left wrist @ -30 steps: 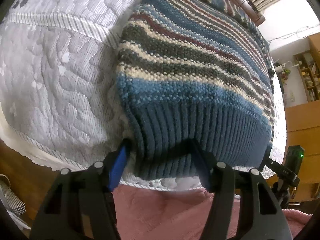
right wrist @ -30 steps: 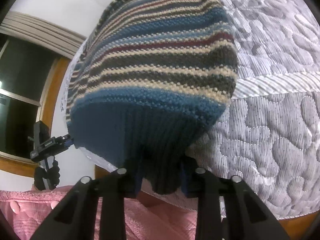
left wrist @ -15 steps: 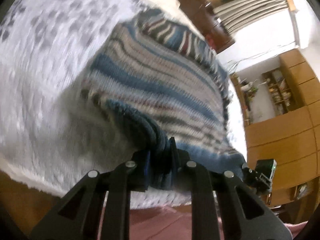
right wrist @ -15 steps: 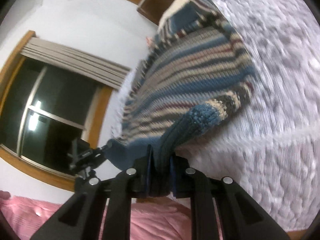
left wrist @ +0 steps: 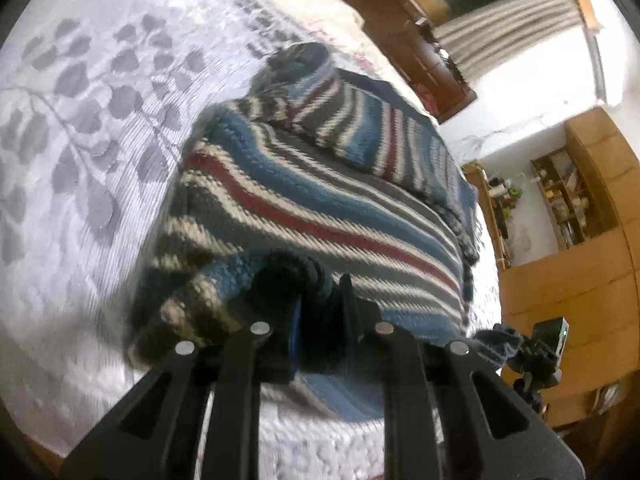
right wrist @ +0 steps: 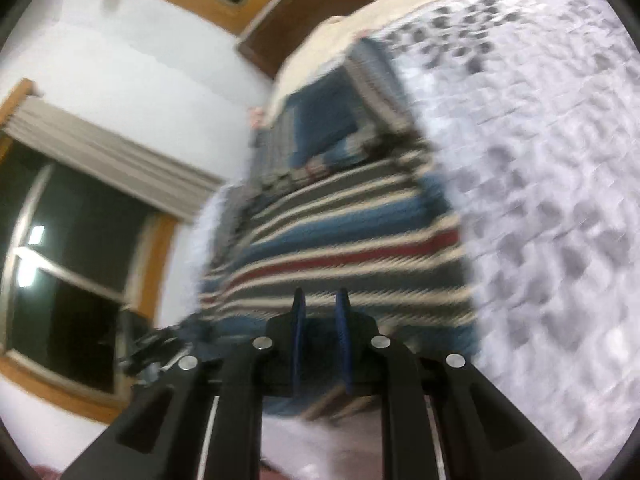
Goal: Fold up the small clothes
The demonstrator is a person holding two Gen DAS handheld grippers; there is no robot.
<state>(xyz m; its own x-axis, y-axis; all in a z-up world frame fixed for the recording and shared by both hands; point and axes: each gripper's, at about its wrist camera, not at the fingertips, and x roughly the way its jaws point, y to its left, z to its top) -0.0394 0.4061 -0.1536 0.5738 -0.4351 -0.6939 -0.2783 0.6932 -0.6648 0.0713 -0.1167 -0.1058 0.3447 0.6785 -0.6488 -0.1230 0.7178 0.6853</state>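
A striped knit sweater (left wrist: 320,200) in blue, grey, cream and red lies on the white quilted bed cover (left wrist: 80,160), with a sleeve (left wrist: 360,128) folded across its upper part. My left gripper (left wrist: 320,304) is shut on the dark blue ribbed hem, which bunches between the pads above the sweater's body. In the blurred right wrist view the same sweater (right wrist: 340,240) stretches away from my right gripper (right wrist: 320,308). Its blue pads (right wrist: 298,320) stand narrowly apart with dark hem fabric between them.
The bed cover (right wrist: 540,200) spreads wide on both sides of the sweater. A wooden headboard (left wrist: 380,12) stands at the far end. Wooden cabinets (left wrist: 568,280) and a small black device on a stand (left wrist: 548,344) are beside the bed. A dark window (right wrist: 60,260) shows.
Both grippers shut on the hem, lifted it off the bed edge and carried it forward over the sweater's body. More of the far end of the bed shows now.
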